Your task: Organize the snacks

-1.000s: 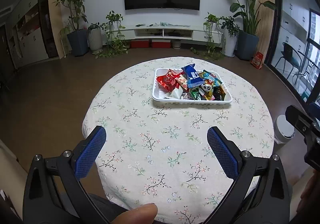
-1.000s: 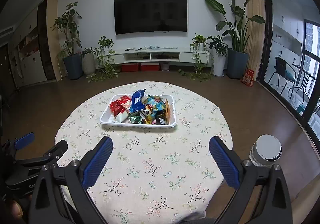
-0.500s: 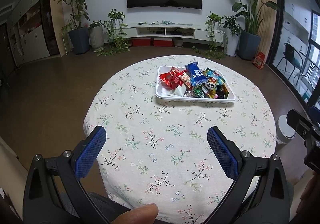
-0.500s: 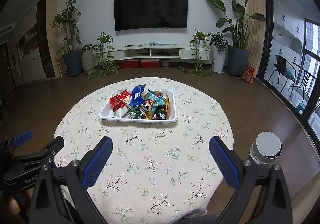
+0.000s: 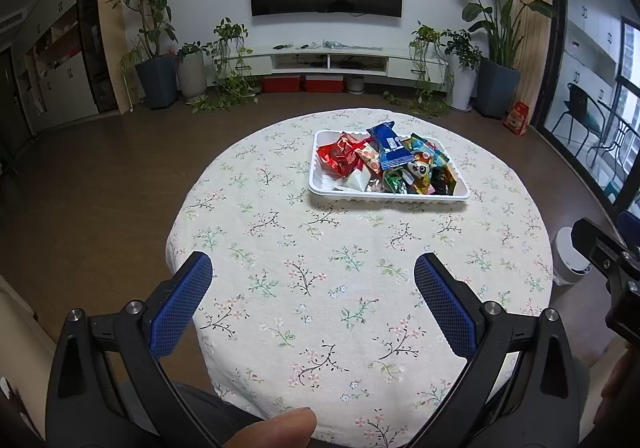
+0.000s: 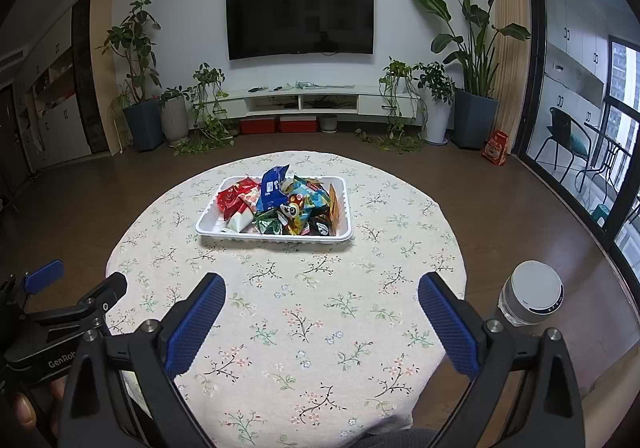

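The round bench (image 5: 360,288) wears a flowered cloth (image 6: 304,312) that hangs over its rim all the way round, and bare brown floor (image 5: 100,176) lies open on the left and far sides. The near half of the benchtop carries nothing but cloth, so the stretch between both tools and the tray is free.

The left tool (image 5: 312,276) hangs over the near edge with its blue-padded fingers (image 5: 180,304) spread wide and nothing between them; a thumb tip (image 5: 276,428) shows at the bottom of its view. The right tool (image 6: 320,300) sits beside it, likewise spread wide and empty. Each tool shows at the edge of the other's view.

The white tray (image 6: 208,226) rests on the far half of the bench, well apart from both tools, far and slightly right of the left one, far and slightly left of the right one. Snacks (image 6: 288,208) are heaped in it: a red packet (image 5: 340,158) at the left, an upright blue packet (image 6: 272,188) in the middle, green and dark ones to the right.

A white round-topped bin (image 6: 532,292) stands on the floor just off the bench's right edge. Potted plants (image 6: 136,48), a low TV shelf (image 6: 304,100) and a wall television (image 6: 300,22) line the far wall.
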`<state>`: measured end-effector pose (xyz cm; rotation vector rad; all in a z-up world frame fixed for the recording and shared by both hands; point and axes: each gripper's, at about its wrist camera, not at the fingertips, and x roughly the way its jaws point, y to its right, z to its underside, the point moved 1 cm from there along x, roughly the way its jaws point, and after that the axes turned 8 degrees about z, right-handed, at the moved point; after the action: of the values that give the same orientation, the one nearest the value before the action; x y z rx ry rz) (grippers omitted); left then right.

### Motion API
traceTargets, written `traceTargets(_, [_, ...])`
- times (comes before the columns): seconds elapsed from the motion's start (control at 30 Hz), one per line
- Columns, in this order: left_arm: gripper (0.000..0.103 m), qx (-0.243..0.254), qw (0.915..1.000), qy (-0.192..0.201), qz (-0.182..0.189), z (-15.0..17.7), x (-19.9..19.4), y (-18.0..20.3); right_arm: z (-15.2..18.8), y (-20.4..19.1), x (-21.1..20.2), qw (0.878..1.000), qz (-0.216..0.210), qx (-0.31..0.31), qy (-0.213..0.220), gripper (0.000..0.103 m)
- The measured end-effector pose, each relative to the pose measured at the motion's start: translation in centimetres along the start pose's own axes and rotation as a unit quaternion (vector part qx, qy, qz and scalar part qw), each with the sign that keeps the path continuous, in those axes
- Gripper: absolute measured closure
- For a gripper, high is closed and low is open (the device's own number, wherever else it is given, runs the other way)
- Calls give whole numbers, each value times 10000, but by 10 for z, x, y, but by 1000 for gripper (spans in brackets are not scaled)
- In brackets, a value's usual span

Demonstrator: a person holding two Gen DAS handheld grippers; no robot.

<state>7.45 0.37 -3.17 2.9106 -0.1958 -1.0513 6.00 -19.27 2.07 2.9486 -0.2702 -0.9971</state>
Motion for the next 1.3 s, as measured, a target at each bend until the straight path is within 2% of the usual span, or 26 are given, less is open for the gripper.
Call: traceTargets(1.3, [0, 85, 9999, -58, 61, 4, 3, -1, 10, -1, 8, 9998, -7, -39, -191, 4])
